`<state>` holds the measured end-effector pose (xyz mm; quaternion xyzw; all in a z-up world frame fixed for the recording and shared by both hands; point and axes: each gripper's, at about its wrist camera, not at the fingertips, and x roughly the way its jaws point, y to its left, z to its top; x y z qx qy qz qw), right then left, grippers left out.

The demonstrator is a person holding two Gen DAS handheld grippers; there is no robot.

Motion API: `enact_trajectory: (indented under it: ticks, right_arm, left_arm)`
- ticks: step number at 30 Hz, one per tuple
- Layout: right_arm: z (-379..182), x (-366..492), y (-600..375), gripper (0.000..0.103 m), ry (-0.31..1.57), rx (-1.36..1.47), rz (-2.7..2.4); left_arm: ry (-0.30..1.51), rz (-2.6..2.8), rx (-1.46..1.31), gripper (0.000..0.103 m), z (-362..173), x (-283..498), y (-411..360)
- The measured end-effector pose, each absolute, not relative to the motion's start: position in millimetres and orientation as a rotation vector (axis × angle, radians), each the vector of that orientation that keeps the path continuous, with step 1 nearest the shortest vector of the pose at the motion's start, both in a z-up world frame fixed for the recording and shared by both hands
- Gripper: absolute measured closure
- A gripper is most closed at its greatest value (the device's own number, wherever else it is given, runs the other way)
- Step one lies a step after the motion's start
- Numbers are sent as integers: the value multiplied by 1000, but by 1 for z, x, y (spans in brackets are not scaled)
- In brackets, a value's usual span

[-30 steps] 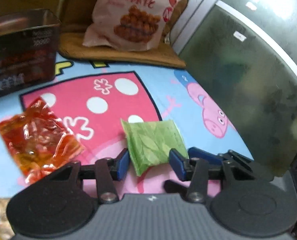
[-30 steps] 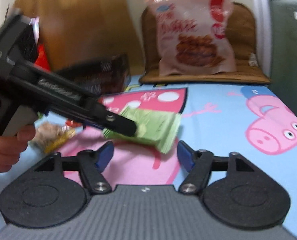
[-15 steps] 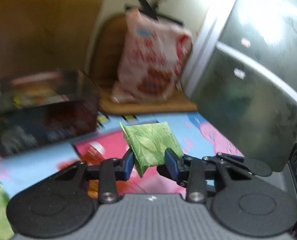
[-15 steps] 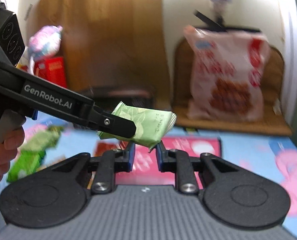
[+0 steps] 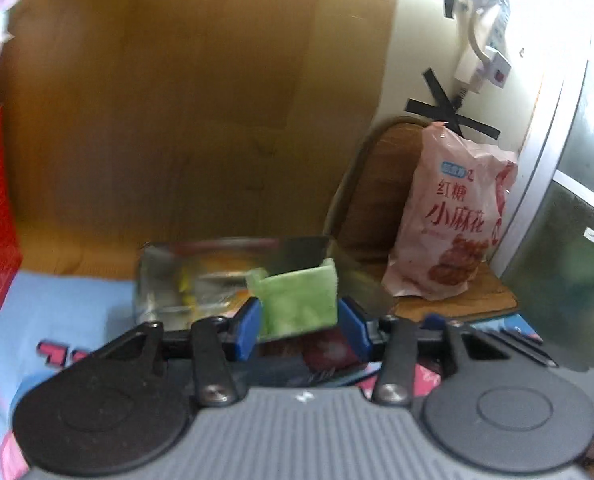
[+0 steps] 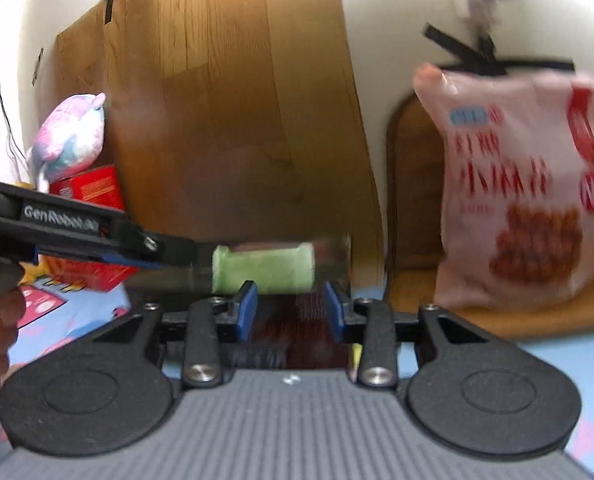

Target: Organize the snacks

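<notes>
My left gripper (image 5: 301, 330) is shut on a green snack packet (image 5: 299, 300) and holds it up over the open dark box (image 5: 185, 280), which has shiny inner walls and several wrapped snacks inside. In the right wrist view the left gripper (image 6: 193, 252) reaches in from the left with the green packet (image 6: 263, 266) above the box (image 6: 297, 320). My right gripper (image 6: 289, 310) is open and empty, just in front of the box, below the packet.
A large pink snack bag (image 5: 453, 220) leans on a brown cushion (image 5: 373, 192) at the right. A red box (image 6: 87, 196) with a plush toy (image 6: 71, 140) on it stands at the left. A wooden board (image 6: 233, 112) is behind. The cartoon mat (image 5: 13, 340) lies below.
My left gripper has carried the green packet from above the mat to over the open box. My right gripper has opened a little and moved closer to the box.
</notes>
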<state>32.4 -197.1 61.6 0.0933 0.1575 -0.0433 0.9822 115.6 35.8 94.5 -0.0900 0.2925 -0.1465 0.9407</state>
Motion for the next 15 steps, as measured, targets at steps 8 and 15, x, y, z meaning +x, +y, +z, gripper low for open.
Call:
enact_trajectory:
  ticks: [8, 15]
  right_arm:
    - [31, -10, -190, 61, 439, 370, 24]
    - [25, -18, -165, 57, 463, 376, 74]
  left_arm:
    - [645, -248, -336, 60, 61, 55, 95]
    - [646, -92, -434, 60, 45, -11, 166]
